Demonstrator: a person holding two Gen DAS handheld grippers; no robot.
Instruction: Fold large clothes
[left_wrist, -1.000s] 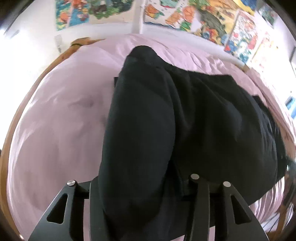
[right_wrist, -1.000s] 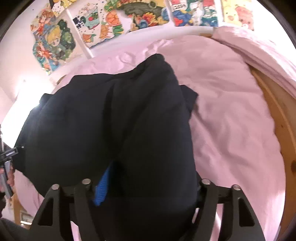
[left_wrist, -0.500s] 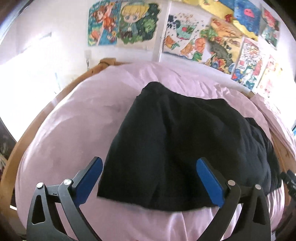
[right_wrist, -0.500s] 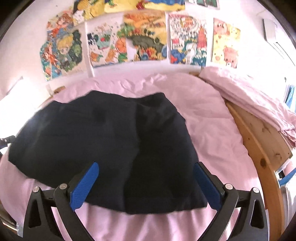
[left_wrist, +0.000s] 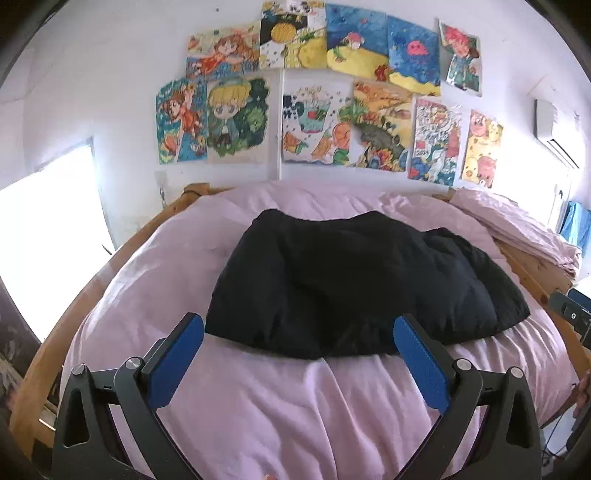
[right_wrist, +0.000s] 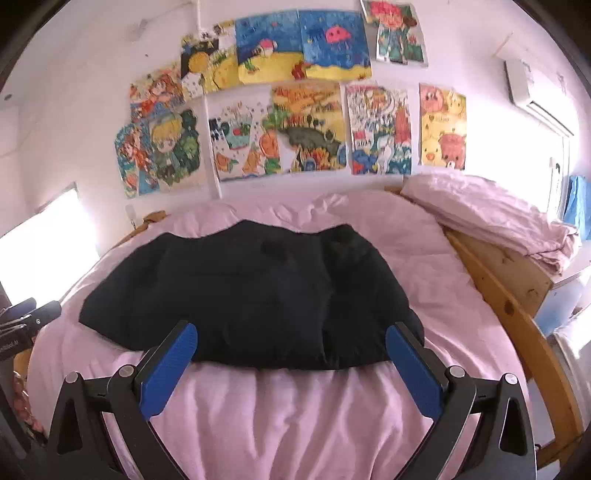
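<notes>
A black garment (left_wrist: 354, 280) lies folded flat on the pink bed cover (left_wrist: 295, 406), its near edge running across the bed. My left gripper (left_wrist: 299, 334) hovers just short of that near edge, open, with nothing between its blue pads. In the right wrist view the same garment (right_wrist: 255, 291) spreads wide across the bed. My right gripper (right_wrist: 291, 338) stands open in front of the garment's near edge, apart from the cloth. The other gripper's black body shows at the right edge (left_wrist: 570, 315) and at the left edge (right_wrist: 26, 321).
A wooden bed frame (right_wrist: 517, 310) curves round the mattress. A folded pink blanket (right_wrist: 487, 214) lies at the right end. Colourful drawings (left_wrist: 332, 96) cover the white wall behind. A bright window (left_wrist: 48, 229) is at the left, an air conditioner (left_wrist: 550, 129) high on the right.
Both grippers let go of the black garment, opened wide and drew back and up from it. The garment now lies flat on the bed, farther away in both views.
</notes>
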